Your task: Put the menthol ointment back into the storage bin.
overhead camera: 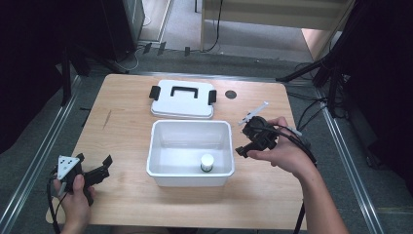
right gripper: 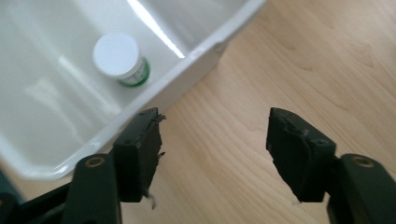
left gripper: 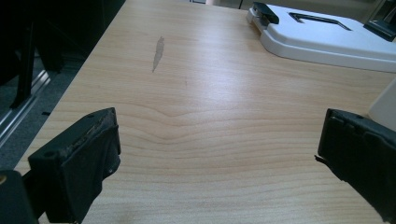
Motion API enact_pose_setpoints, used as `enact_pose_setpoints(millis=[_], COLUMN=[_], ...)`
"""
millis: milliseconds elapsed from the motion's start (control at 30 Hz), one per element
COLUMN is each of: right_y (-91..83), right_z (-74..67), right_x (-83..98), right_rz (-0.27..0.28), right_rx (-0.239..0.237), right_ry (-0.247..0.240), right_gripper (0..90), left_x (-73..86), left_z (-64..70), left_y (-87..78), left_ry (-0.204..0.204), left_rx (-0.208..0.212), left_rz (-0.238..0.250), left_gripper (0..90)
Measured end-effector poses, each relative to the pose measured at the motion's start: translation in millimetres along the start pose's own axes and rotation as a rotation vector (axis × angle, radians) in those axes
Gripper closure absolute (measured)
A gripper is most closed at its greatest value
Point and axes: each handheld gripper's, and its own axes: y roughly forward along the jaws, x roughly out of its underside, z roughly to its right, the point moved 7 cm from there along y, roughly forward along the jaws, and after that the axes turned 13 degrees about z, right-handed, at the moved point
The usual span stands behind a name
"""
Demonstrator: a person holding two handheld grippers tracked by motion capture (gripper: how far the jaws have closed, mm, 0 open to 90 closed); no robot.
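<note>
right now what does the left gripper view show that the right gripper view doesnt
Left gripper view alone: the white lid with black latches and handle, lying flat on the table, and a grey scuff in the wood. Right gripper view alone: the inside of the white bin, with a small white-capped bottle standing in it. Both: the wooden table, and each view's own tool with jaws open and holding nothing.

In the left gripper view, the white lid (left gripper: 327, 42) ran off the top and right edges, and the bin (left gripper: 385, 105) showed as a mere sliver at the right edge. In the right gripper view, the bin (right gripper: 154, 100) was cut by the top and left edges. The small bottle's (overhead camera: 207, 163) label was too small to read, and the white stick (overhead camera: 255, 113) by the table's (overhead camera: 122, 146) right edge was partly hidden behind the right gripper (overhead camera: 255, 139).
</note>
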Motion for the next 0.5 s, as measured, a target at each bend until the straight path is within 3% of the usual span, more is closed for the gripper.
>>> enact_pose_setpoints(millis=[167,267,500], right_y=[8.6,15.3,27.7], right_z=[12.6,20.1,32.4], right_x=[25.7,47.7,98.0], right_rz=[0.168,0.274,0.440], right_rx=[0.066,0.129,0.220], right_ry=[0.066,0.138,0.266], right_gripper=[31.3,26.2,17.7], left_x=[0.0,0.0,0.1], left_z=[0.1,0.2,0.9], left_y=[0.0,0.0,0.0], left_ry=[0.001,0.003,0.004], left_rx=[-0.001,-0.003,-0.003], left_rz=[0.000,-0.001,-0.001], left_gripper=[0.0,0.0,0.0])
